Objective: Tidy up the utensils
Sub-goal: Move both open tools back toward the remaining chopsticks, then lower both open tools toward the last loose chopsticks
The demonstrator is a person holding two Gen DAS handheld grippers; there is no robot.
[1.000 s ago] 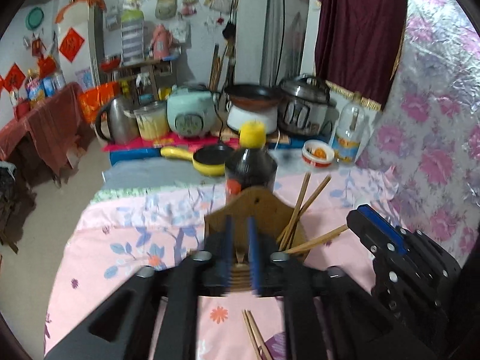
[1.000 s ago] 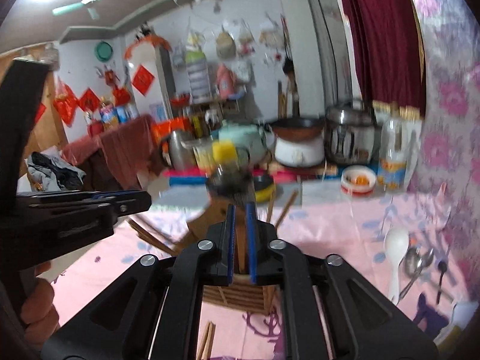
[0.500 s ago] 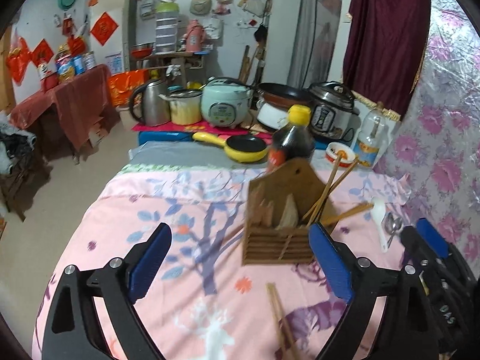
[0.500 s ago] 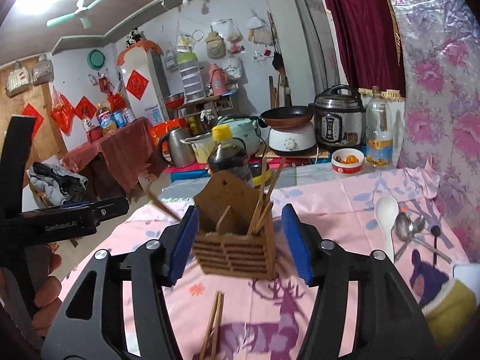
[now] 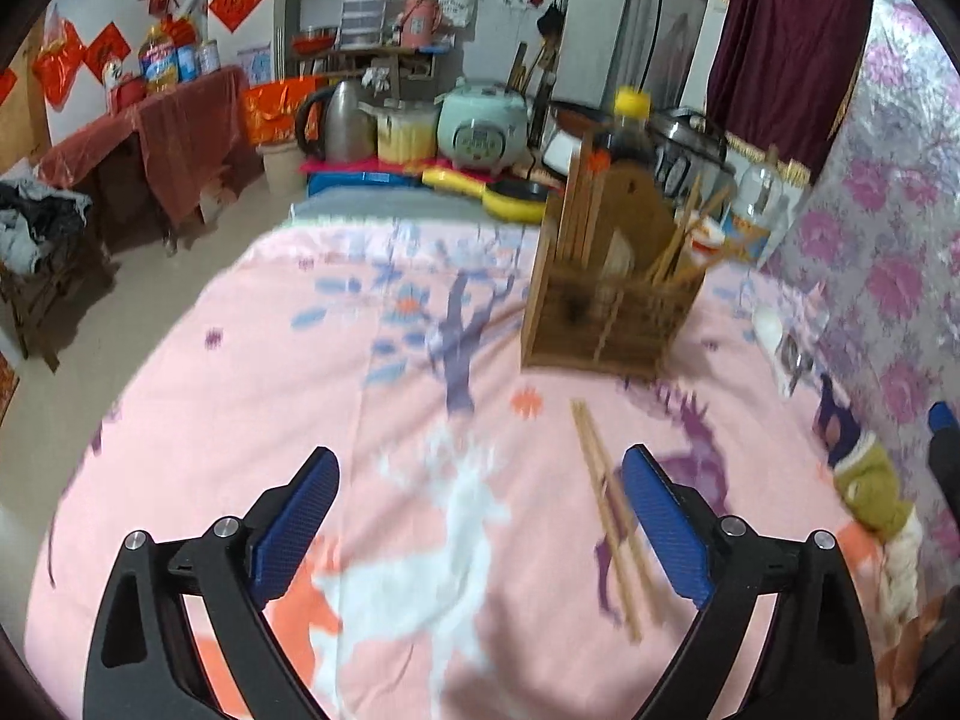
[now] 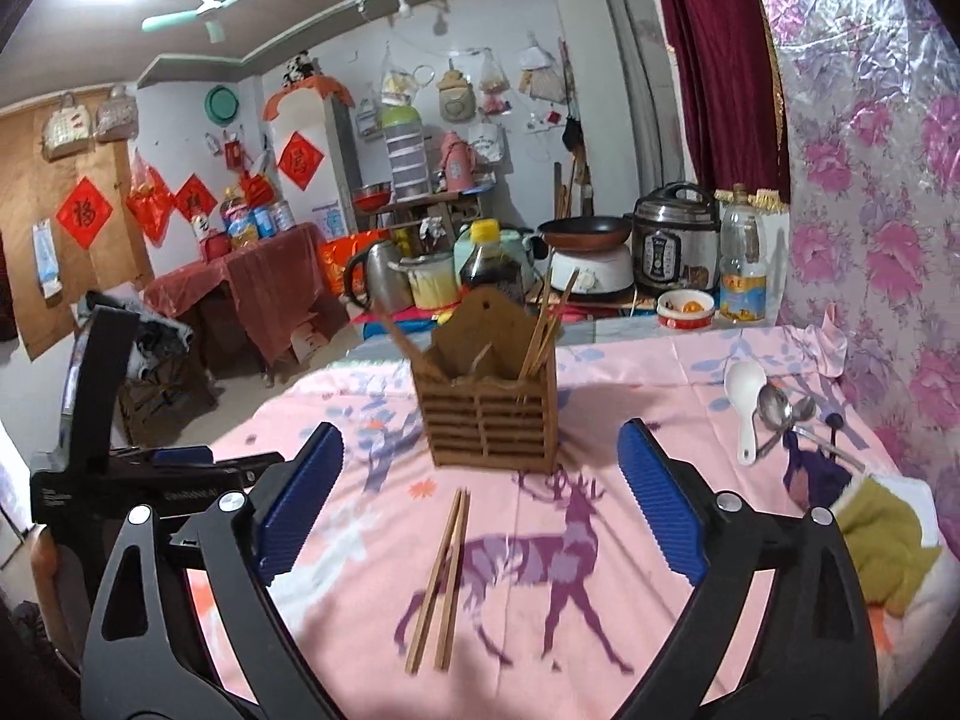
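Two loose chopsticks (image 6: 441,576) lie between the right tool's (image 6: 480,501) opening blue pads (nothing held); left tool (image 5: 477,525) likewise opening.

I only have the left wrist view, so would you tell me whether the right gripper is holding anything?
Observer: No, the right gripper holds nothing; its jaws are opening, facing the wooden holder.
Operator: Thank you. The area right of that holder is blurred for me; what lies there?
Observer: A white spoon and metal spoons lie together on the cloth.
Operator: And the chopsticks?
Observer: Two chopsticks lie loose in front of the holder.
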